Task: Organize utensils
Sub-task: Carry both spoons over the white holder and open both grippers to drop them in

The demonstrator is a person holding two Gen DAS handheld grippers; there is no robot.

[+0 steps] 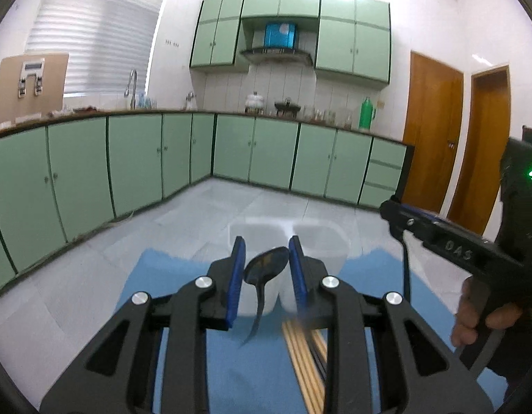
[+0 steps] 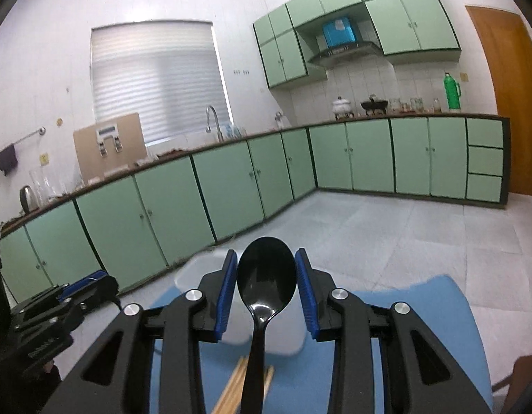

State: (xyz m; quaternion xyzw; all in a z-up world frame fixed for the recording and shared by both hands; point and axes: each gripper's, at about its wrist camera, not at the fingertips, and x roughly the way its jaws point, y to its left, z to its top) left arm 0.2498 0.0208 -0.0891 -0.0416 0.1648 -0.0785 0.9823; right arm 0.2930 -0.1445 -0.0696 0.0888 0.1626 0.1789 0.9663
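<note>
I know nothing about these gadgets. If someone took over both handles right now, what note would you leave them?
Left gripper: fingers pressed on the bowl of the left black spoon, handle hanging down and blurred.
Right gripper: fingers on the bowl of the right black spoon, handle pointing back towards the camera.
Both hover over the blue mat, facing the white two-compartment container.
Wooden chopsticks lie on the mat below the grippers.
Done: both spoons picked up.
Left: probably put the spoons in the container, then the chopsticks. Its inside is not visible.
</note>
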